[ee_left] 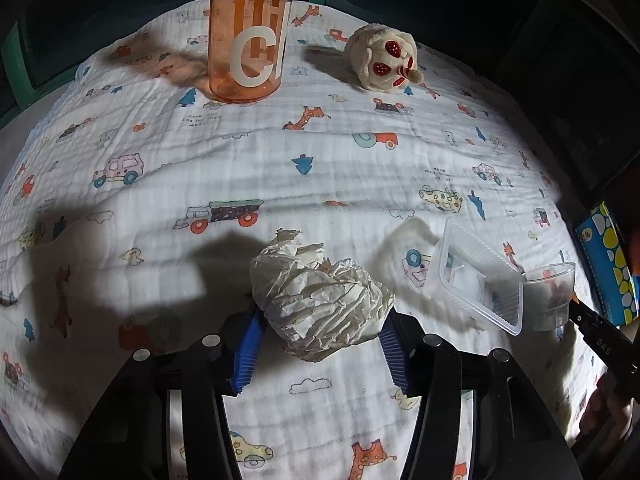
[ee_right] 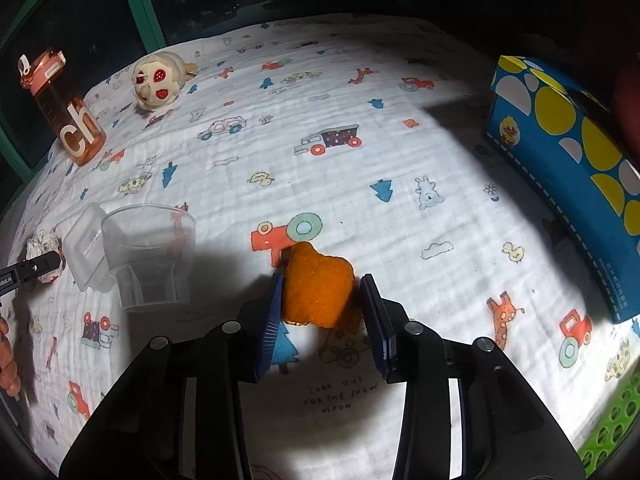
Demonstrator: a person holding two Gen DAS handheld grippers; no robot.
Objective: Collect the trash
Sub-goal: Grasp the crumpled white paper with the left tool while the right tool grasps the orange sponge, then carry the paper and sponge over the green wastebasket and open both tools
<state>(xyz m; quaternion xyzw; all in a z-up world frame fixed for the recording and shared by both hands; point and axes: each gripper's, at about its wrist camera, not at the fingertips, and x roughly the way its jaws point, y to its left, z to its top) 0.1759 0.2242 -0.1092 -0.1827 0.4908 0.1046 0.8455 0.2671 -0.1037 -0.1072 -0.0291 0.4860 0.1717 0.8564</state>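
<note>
A crumpled white paper ball [ee_left: 320,296] lies on the patterned cloth between the blue pads of my left gripper [ee_left: 320,344]; the jaws touch its sides. The ball also shows small in the right wrist view [ee_right: 44,246]. An orange peel piece [ee_right: 318,290] sits between the pads of my right gripper [ee_right: 326,316]; the left pad touches it, the right pad stands a little apart. A clear plastic tray [ee_left: 476,280] and a clear plastic cup [ee_left: 552,292] lie to the right of the paper ball, and both show in the right wrist view, tray [ee_right: 86,248] and cup [ee_right: 150,254].
An orange water bottle [ee_left: 250,40] and a plush toy [ee_left: 382,60] stand at the far side of the cloth. A blue box with yellow dots [ee_right: 568,168] sits at the right. A green perforated basket corner [ee_right: 612,428] shows at the lower right.
</note>
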